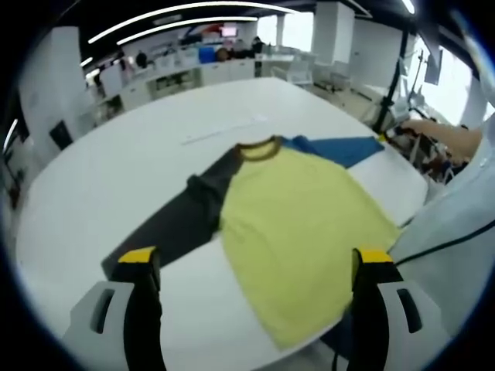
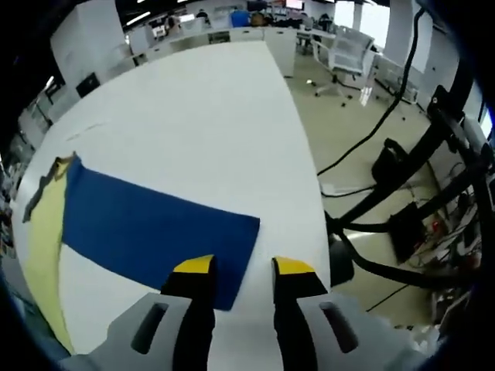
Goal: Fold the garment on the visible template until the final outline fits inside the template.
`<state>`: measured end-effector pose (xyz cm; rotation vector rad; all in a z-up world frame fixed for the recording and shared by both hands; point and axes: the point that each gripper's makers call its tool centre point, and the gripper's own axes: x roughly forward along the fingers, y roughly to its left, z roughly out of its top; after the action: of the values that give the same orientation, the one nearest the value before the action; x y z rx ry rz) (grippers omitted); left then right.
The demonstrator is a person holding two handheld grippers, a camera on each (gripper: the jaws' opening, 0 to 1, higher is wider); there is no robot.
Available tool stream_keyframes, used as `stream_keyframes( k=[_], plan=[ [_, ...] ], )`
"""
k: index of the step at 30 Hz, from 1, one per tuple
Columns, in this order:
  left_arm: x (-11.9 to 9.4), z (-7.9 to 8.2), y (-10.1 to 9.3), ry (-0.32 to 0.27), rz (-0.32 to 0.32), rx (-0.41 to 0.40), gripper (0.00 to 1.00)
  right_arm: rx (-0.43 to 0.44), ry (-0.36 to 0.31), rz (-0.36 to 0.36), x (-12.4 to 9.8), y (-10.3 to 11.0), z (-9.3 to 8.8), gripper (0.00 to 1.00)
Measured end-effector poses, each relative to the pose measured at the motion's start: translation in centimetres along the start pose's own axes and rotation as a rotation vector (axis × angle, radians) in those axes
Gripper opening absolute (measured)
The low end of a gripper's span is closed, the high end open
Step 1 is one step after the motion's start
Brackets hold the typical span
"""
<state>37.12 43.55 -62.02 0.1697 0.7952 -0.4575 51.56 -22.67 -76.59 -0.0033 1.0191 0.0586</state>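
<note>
Nearest the lens in the left gripper view, the left gripper rises from the bottom edge as two black jaws capped in yellow on pale grey mounts; the jaws stand wide apart with nothing between them. They hover above the near edge of a long-sleeved garment with a pale yellow cloth body, a dark grey sleeve, a blue sleeve and a brown collar. It lies flat and spread in the middle of the frame, on a smooth white oval table. The grey sleeve runs down toward the lower left, the blue sleeve toward the upper right, the brown collar at the top centre. At the right edge of this view a person's pale sleeve fills the lower right, and a bare forearm reaches in above it.

In the right gripper view the right gripper also rises from the bottom, its yellow-tipped black jaws a modest gap apart, holding nothing. They sit just over the cuff end of the blue sleeve, which lies as a flat, smooth rectangle across the lower left, with a strip of yellow body at the far left edge. This view adds the table's far side, a beige floor, black cables and stand legs at right, and a white office chair at the top.
</note>
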Motion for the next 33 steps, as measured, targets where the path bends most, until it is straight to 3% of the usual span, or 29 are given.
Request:
stream_keyframes(
  k=[15,33],
  plan=[
    [0.2,0.6,-0.4,-0.004,-0.012,0.006,0.97,-0.010,0.014,-0.007,-0.2,0.7,-0.5,0.23],
    [0.0,0.1,-0.5,0.004,-0.016,0.005,0.99,0.002,0.023,-0.021,-0.2,1.2,-0.7,0.18]
  ],
)
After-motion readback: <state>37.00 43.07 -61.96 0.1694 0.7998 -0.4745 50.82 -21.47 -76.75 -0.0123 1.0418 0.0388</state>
